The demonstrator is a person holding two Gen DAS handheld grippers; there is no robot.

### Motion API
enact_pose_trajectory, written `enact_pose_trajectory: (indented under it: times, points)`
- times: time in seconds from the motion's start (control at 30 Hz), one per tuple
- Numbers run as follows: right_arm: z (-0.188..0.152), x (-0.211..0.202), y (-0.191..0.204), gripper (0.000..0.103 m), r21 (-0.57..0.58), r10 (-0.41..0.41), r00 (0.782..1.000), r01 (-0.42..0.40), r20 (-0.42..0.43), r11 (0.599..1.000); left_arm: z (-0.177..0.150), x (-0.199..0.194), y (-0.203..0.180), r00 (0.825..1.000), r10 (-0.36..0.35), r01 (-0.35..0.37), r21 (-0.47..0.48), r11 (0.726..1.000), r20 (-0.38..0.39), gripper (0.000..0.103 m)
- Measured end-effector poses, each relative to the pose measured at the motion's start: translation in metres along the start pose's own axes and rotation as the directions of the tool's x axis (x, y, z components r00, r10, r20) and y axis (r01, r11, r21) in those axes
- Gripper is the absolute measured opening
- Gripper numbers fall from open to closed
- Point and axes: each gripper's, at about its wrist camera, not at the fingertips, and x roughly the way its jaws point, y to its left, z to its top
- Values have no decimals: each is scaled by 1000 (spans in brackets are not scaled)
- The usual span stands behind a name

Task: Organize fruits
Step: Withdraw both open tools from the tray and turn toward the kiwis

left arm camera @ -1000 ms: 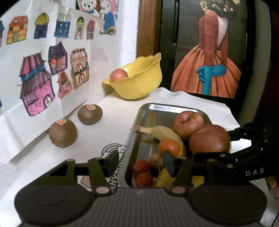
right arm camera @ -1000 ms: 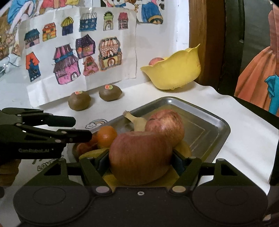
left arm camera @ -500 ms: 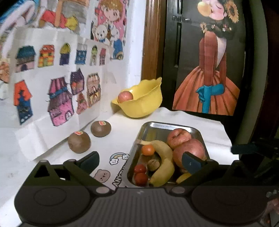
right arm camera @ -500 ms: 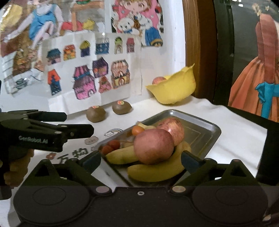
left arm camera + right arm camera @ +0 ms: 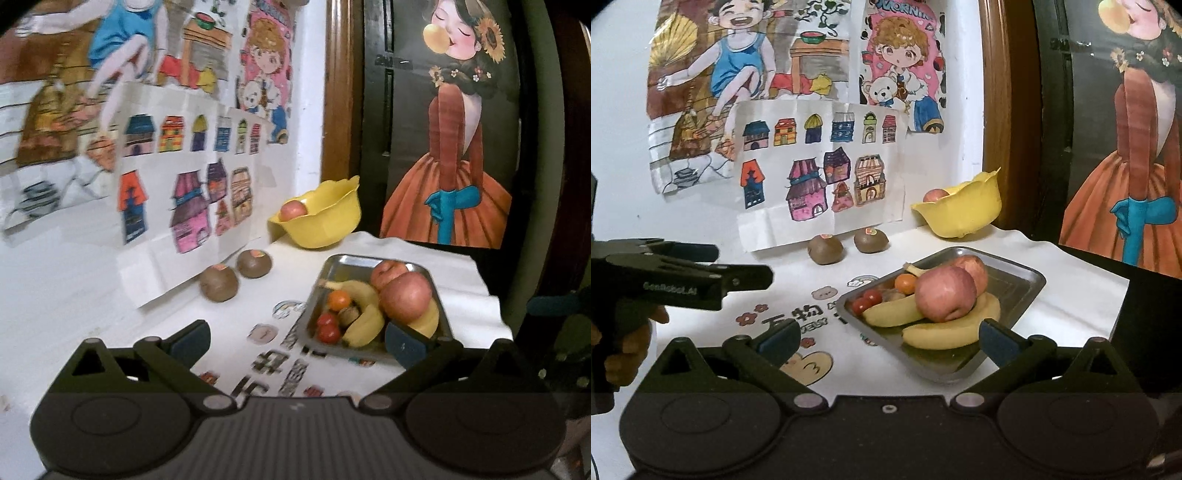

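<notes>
A steel tray [image 5: 1028, 290] holds two red apples [image 5: 945, 293], two bananas [image 5: 947, 332], a small orange [image 5: 905, 282], cherry tomatoes [image 5: 866, 301] and a walnut. My right gripper [image 5: 888, 338] is open and empty, hanging just short of the tray's near edge. In the left wrist view the same tray [image 5: 334, 266] and apples [image 5: 406, 297] lie ahead to the right of my left gripper [image 5: 297, 343], which is also open and empty. A yellow bowl [image 5: 960, 216] at the back holds one apple [image 5: 934, 195].
Two kiwis [image 5: 825, 249] with stickers sit by the wall under taped drawings. The white printed cloth [image 5: 1071, 306] ends at the right against a dark door with a poster. The left gripper [image 5: 742, 264], held by a hand [image 5: 628, 343], shows at the left.
My right gripper let go of the front apple, which now rests on the bananas, and opened. Both grippers have drawn back and up from the tray, and the left one opened wider.
</notes>
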Motion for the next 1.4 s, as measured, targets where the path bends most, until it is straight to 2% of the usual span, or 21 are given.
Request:
enact_pose_trajectory:
  times: [0.27, 0.53, 0.93, 1.4]
  points:
    - [-16, 0, 31, 102, 6, -9, 997, 9, -74, 1000, -27, -25, 26, 997, 64, -64, -9, 998, -35, 103]
    - [-15, 11, 53, 102, -29, 22, 994, -25, -107, 999, -36, -28, 56, 988, 137, -140, -40, 989, -71, 103]
    - [17, 61, 57, 102, -79, 81, 987, -92, -137, 993, -18, -2, 87, 977, 201, -204, -45, 978, -74, 103]
    - [60, 127, 57, 102, -180, 89, 988, -112, -128, 977, 3, 40, 103, 976, 206, -208, -15, 978, -74, 103]
